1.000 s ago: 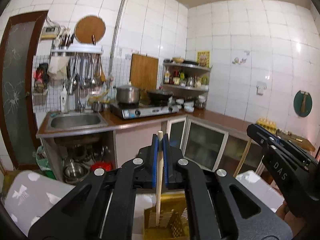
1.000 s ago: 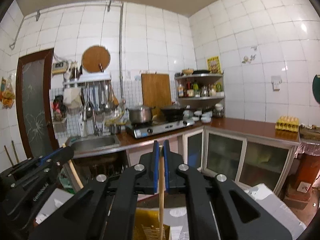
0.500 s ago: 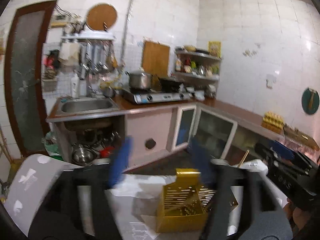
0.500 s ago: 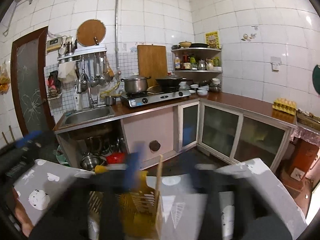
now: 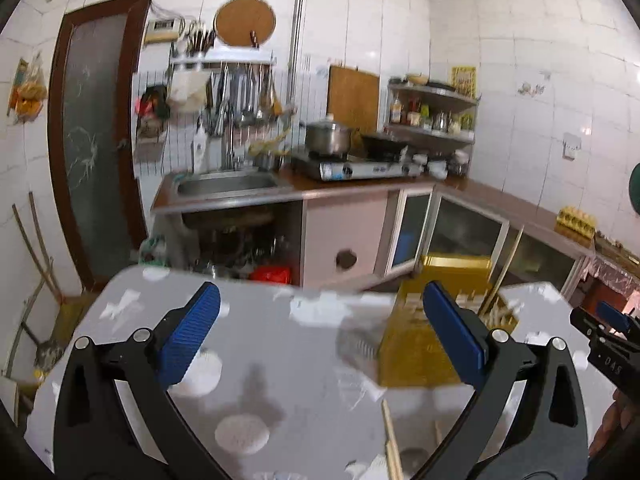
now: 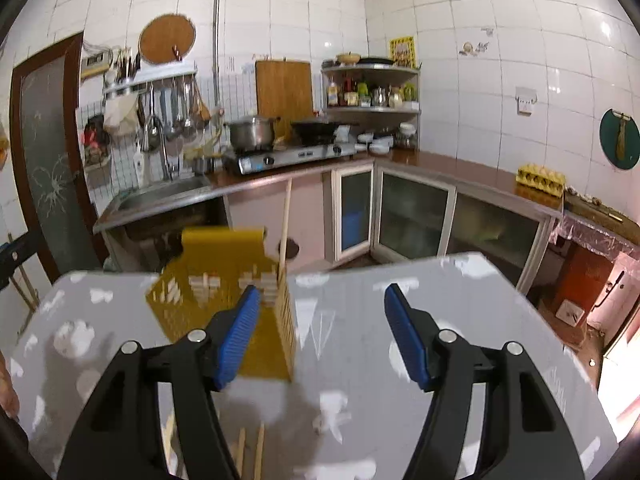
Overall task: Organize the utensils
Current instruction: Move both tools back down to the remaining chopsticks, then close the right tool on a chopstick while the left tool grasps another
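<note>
A yellow slotted utensil holder [image 5: 436,320] stands on the grey patterned table [image 5: 280,360]; it also shows in the right wrist view [image 6: 224,296]. Wooden chopsticks [image 5: 505,268] stand upright in it, one also showing in the right wrist view [image 6: 285,224]. My left gripper [image 5: 320,336] is open and empty, left of the holder. My right gripper [image 6: 320,336] is open and empty, right of the holder. Loose chopsticks lie on the table near me [image 5: 390,440] [image 6: 250,452]. The right gripper's tip shows at the left view's right edge [image 5: 608,340].
Behind the table stand a kitchen counter with a sink [image 5: 228,184], a gas stove with a pot [image 6: 256,132] and a corner shelf [image 6: 372,92]. A dark door [image 5: 96,140] is at the left. An egg tray [image 6: 540,178] sits on the right counter.
Both grippers held a chopstick upright over the holder a second ago; both have opened, the chopsticks now stand in the holder, and both grippers have drawn back and apart.
</note>
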`<state>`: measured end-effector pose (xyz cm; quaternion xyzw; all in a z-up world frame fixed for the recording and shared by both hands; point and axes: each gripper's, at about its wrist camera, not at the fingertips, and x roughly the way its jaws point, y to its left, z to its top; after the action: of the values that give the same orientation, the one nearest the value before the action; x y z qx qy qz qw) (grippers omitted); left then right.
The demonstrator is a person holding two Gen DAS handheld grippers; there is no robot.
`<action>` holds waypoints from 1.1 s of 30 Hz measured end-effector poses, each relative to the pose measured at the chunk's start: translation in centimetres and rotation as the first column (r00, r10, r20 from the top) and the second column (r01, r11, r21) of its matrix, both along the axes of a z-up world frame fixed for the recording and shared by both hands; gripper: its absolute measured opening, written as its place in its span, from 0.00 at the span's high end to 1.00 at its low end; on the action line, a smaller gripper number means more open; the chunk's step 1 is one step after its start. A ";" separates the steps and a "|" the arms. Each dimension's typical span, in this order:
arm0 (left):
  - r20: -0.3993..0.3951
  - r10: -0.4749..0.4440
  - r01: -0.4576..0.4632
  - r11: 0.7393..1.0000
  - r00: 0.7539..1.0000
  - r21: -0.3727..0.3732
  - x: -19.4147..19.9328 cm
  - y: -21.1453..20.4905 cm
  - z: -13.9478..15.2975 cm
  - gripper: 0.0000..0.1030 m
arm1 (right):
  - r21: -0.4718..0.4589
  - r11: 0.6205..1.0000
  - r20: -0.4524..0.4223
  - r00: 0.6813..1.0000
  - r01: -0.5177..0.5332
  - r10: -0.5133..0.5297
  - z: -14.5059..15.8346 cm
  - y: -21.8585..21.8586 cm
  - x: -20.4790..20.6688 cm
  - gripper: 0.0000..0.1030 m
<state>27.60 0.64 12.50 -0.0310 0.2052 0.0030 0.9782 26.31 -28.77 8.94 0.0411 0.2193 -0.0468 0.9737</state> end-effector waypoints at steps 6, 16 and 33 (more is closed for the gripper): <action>-0.157 -0.036 0.042 0.998 0.987 0.039 0.6 -0.9 -5.2 0.05 | 0.010 1.000 -0.123 0.992 -0.008 0.010 -5.6 1.0 0.3 0.38; -0.390 -0.059 0.072 0.997 0.919 0.020 2.6 -2.7 -13.2 0.05 | 0.014 1.000 -0.295 0.955 -0.026 0.029 -12.3 2.3 1.6 0.38; -0.519 -0.054 0.077 0.997 0.853 0.022 6.4 -5.0 -16.8 0.12 | 0.007 0.997 -0.428 0.901 -0.081 0.076 -14.4 4.5 3.5 0.67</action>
<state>34.03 -4.36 -4.30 -0.0016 0.4615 -0.0178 0.8869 29.78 -24.29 -5.44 0.0155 0.4287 -0.0165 0.9032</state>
